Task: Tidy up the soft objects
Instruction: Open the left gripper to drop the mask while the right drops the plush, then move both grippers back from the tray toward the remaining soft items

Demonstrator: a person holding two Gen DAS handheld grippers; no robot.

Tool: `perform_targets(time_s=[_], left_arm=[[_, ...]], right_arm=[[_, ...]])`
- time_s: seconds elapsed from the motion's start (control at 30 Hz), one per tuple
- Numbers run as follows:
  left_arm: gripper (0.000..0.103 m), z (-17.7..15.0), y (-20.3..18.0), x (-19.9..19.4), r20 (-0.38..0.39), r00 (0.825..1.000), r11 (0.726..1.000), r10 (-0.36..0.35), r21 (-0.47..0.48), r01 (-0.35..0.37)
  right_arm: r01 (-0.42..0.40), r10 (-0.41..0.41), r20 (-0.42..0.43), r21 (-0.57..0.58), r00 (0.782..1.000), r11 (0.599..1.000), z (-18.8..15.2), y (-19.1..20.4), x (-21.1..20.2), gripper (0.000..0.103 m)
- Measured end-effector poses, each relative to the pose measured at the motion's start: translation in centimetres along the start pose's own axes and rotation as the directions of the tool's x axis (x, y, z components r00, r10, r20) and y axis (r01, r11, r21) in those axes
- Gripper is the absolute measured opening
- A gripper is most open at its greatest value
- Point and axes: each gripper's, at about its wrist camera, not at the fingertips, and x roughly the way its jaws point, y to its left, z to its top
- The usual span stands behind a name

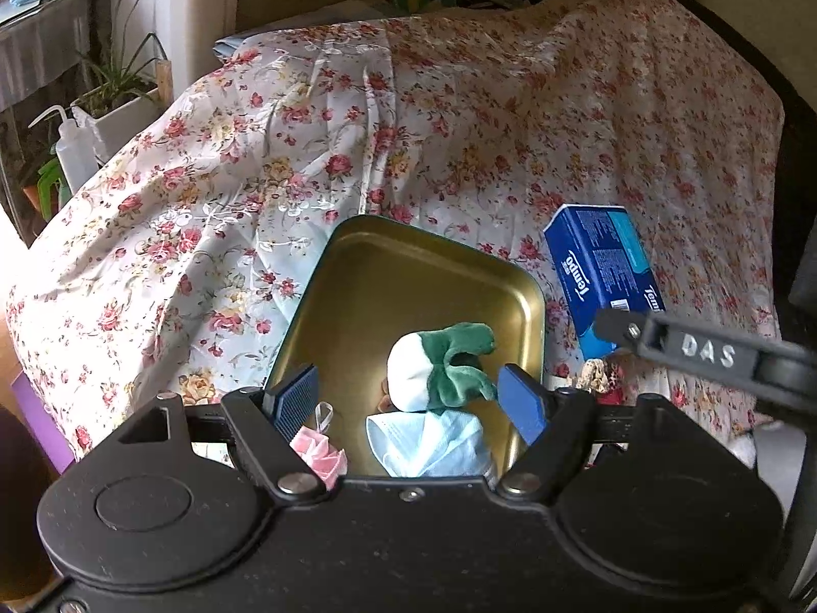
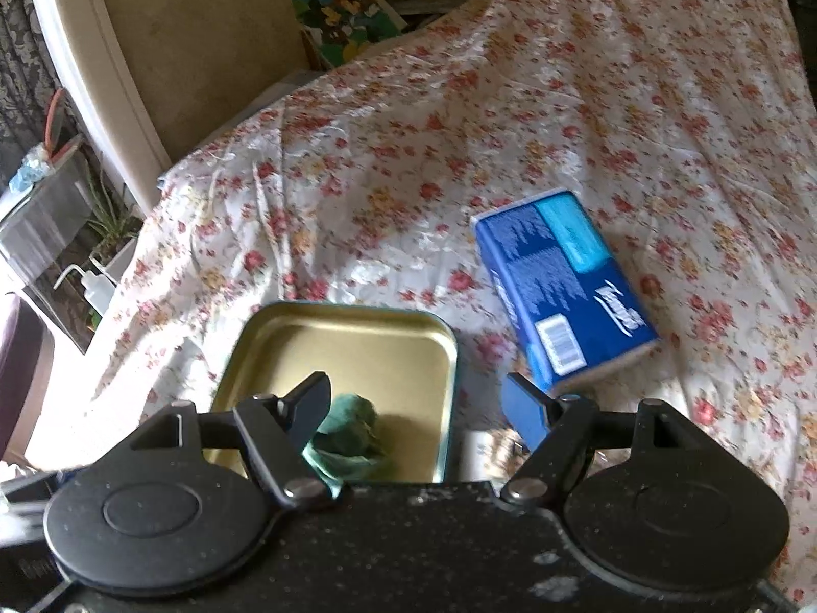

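Observation:
A gold metal tray (image 1: 388, 276) lies on the floral cloth (image 1: 357, 127). In it are a white and green plush radish (image 1: 439, 368), a light blue face mask (image 1: 434, 447) and a pink fabric item (image 1: 321, 452). My left gripper (image 1: 408, 401) is open and empty just above these. A blue Tempo tissue pack (image 1: 600, 276) lies right of the tray. In the right wrist view my right gripper (image 2: 421, 403) is open and empty over the tray's (image 2: 357, 342) right edge, with the green plush (image 2: 352, 431) below and the tissue pack (image 2: 556, 286) ahead to the right.
The other gripper's black arm marked DAS (image 1: 710, 352) reaches in from the right near the tissue pack. Potted plants (image 1: 117, 97) and a squeeze bottle (image 1: 74, 148) stand left of the cloth. A beige chair back (image 2: 189, 46) and a colourful picture (image 2: 347, 10) are behind.

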Motion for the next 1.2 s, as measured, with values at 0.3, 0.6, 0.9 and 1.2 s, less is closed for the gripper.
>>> perform_targets(time_s=[0.3, 0.6, 0.9, 1.2], left_arm=[[0.073, -0.6, -1.5, -0.2, -0.002, 1.0, 0.998, -0.022, 0.055, 0.022], [0.073, -1.6, -3.4, 0.0, -0.023, 0.998, 0.991, -0.052, 0.12, 0.054], [0.073, -3.7, -6.2, 0.1, -0.06, 0.994, 0.962, -0.093, 0.251, 0.105], [0.073, -5.5, -9.0, -0.1, -0.048, 0.988, 0.933, -0.149, 0.325, 0.157]], right_arm=[[0.107, -0.106, -0.008, 0.06, 0.994, 0.992, -3.3, -6.6, -1.2, 0.074], [0.177, -0.168, -0.059, 0.218, 0.984, 0.96, -5.7, -14.0, -0.7, 0.074], [0.215, -0.196, -0.097, 0.255, 0.976, 0.943, -7.5, -16.7, 1.7, 0.074], [0.186, -0.175, -0.072, 0.219, 0.982, 0.958, -7.4, -15.9, 1.9, 0.074]])
